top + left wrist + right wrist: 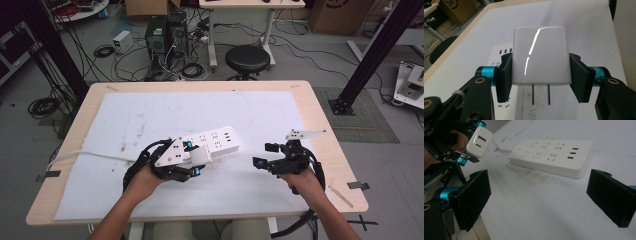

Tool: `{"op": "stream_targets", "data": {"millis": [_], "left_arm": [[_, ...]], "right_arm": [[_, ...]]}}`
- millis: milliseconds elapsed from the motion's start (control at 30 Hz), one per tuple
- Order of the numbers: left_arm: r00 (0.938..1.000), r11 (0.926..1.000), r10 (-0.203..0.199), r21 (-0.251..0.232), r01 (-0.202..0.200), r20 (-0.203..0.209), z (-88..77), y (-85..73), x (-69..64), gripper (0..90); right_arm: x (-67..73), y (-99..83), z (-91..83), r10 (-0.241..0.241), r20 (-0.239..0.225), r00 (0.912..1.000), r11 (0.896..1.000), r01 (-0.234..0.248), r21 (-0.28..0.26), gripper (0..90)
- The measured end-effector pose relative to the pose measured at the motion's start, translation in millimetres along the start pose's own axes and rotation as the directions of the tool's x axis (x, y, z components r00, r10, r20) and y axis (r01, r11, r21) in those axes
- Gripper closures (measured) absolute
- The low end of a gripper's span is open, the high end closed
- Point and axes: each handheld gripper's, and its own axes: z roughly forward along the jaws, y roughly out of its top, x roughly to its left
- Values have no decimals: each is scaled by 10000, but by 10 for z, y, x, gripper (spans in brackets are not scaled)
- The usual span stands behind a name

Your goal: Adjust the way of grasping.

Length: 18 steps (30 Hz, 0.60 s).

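From where I stand, the left hand-held gripper (196, 159) is clamped on a white charger (540, 56), its two black pads pressed flat against the charger's sides. In the left gripper view the two metal prongs (540, 94) stick out of the charger's lower face and point down toward the white mat (260, 112) that covers the desk (320, 107). The charger hangs clear of the mat, just beside the near end of a white power strip (215, 141), which lies flat on the mat a little left of the middle. In the right gripper view the charger's far face shows two ports, and the power strip (552, 155) shows rows of sockets with three small slots at one end. A white cord (90, 155) runs from the strip off the left edge of the desk.

The right hand-held gripper (265, 155) is released, its jaws standing wide apart with nothing between them. It sits above the mat to the right of the strip, well apart from the charger, pointing toward the left hand-held gripper
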Motion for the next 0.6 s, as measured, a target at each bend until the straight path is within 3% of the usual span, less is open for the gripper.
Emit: {"op": "stream_targets", "data": {"millis": [133,600], "left_arm": [[10000,9999,92,-91,-92,-35,18,15,-4,426],[9949,9949,1008,51,-1008,55,192,176,-55,425]], "right_arm": [[33,39,22,143,-136,9998,9998,-141,163,55],[95,212,131,914,-1106,9897,9939,-838,711,55]]}}
